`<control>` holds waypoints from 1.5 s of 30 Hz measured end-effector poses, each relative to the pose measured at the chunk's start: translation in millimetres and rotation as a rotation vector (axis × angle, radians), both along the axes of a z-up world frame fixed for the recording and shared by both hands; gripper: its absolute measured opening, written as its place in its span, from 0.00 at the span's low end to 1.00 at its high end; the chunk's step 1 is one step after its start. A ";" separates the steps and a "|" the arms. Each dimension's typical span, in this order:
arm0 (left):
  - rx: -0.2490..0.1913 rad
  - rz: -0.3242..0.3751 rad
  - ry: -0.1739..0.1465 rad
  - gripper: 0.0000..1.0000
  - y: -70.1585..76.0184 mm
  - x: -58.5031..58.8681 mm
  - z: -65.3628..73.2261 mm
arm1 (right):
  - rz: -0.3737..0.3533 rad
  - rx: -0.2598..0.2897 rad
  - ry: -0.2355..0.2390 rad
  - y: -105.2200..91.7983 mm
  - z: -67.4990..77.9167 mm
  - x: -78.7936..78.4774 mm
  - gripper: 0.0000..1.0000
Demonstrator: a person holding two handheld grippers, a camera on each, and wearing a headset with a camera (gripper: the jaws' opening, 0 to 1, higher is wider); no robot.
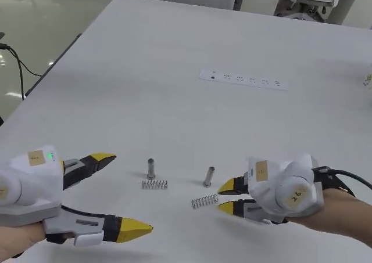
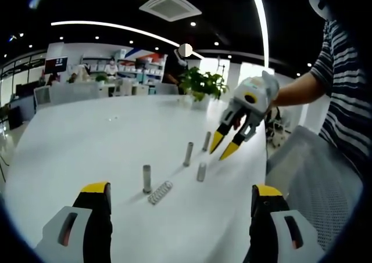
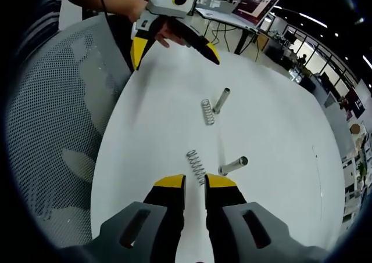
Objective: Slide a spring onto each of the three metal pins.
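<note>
The right gripper's [image 1: 222, 197] fingers are narrowly parted and grip nothing. A coiled spring [image 1: 204, 201] lies at their tips, lower centre. The left gripper's [image 1: 122, 193] fingers are spread wide at lower left. A second spring [image 1: 154, 184] lies just below the upright left pin [image 1: 151, 168], and the middle pin [image 1: 208, 176] stands to its right. Bare white counter [image 1: 174, 71] runs up to its far edges. The left gripper view shows a third pin [image 2: 207, 141] beside the right fingertips.

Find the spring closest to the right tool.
In the head view that spring lies on the table at lower centre, its end just off the tips of the right tool, with a metal pin just beyond it.
</note>
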State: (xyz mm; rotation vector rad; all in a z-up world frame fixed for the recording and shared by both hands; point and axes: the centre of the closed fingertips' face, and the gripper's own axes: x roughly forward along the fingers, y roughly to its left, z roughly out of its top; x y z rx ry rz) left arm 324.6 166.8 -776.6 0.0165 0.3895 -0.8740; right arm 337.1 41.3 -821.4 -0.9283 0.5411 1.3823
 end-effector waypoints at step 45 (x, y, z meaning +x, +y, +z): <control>0.000 -0.004 0.018 0.96 1.2 -7.4 -3.8 | 0.019 -0.091 0.041 -0.2 -35.1 7.6 0.08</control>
